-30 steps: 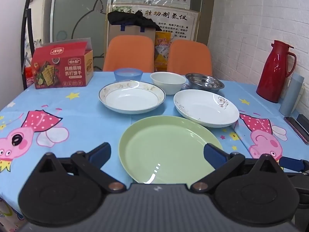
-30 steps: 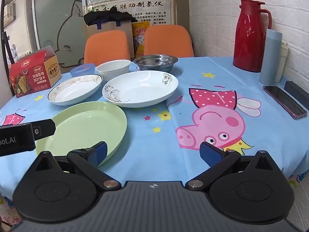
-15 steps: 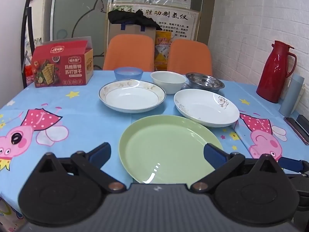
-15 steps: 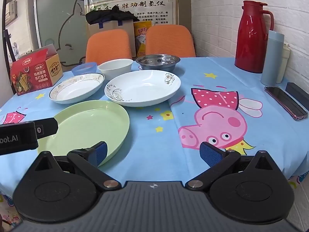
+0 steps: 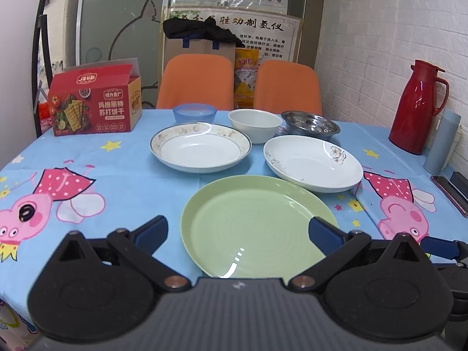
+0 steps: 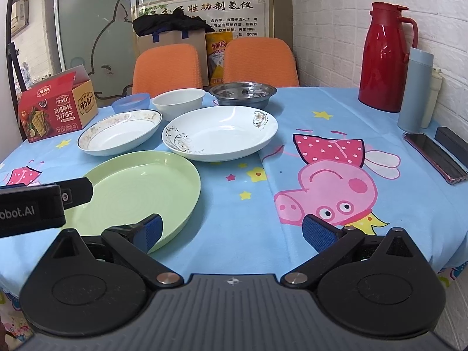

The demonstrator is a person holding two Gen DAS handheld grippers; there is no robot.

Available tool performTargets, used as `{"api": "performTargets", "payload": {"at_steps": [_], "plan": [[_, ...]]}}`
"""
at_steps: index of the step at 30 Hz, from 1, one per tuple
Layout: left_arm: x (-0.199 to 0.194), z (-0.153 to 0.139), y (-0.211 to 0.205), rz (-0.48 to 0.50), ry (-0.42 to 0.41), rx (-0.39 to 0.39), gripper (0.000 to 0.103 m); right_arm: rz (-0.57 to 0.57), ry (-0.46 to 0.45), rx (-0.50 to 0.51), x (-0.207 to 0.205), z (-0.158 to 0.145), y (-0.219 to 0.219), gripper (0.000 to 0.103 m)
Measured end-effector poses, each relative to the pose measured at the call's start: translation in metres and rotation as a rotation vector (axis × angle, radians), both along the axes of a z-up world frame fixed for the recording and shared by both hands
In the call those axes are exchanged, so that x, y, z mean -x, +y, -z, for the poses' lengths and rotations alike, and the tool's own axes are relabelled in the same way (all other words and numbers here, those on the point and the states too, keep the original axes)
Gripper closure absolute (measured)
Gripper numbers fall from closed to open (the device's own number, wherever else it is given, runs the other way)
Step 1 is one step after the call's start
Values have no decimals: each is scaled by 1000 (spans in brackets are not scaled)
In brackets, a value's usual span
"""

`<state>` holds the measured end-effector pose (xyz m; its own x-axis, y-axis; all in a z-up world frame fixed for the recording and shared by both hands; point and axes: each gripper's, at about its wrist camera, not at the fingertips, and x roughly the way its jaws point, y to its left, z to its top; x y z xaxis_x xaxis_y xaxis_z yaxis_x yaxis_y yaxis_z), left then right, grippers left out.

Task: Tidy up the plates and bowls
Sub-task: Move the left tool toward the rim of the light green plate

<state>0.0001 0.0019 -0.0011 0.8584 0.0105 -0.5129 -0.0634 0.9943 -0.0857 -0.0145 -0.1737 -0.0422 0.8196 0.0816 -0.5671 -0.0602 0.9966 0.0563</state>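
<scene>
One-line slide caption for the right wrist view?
Open right gripper above the table edge, facing green plate, two white plates, bowls.

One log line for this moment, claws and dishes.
left claw: open, over green plate | right claw: open, empty | white plates, bowls: unstacked | phase: pre-grasp

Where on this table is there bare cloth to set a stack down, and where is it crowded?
Bare cloth lies right of the green plate, toward the phone, and left of it below the cracker box. Crowded: the far middle, where the white bowl, steel bowl and both white plates sit close.
</scene>
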Motion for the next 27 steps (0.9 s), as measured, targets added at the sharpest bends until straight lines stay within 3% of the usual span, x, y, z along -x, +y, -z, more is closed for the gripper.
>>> {"api": "performTargets", "payload": {"at_steps": [27], "plan": [[1, -2, 8, -34, -11, -19, 1, -24, -4, 28, 1, -1, 8, 0]]}}
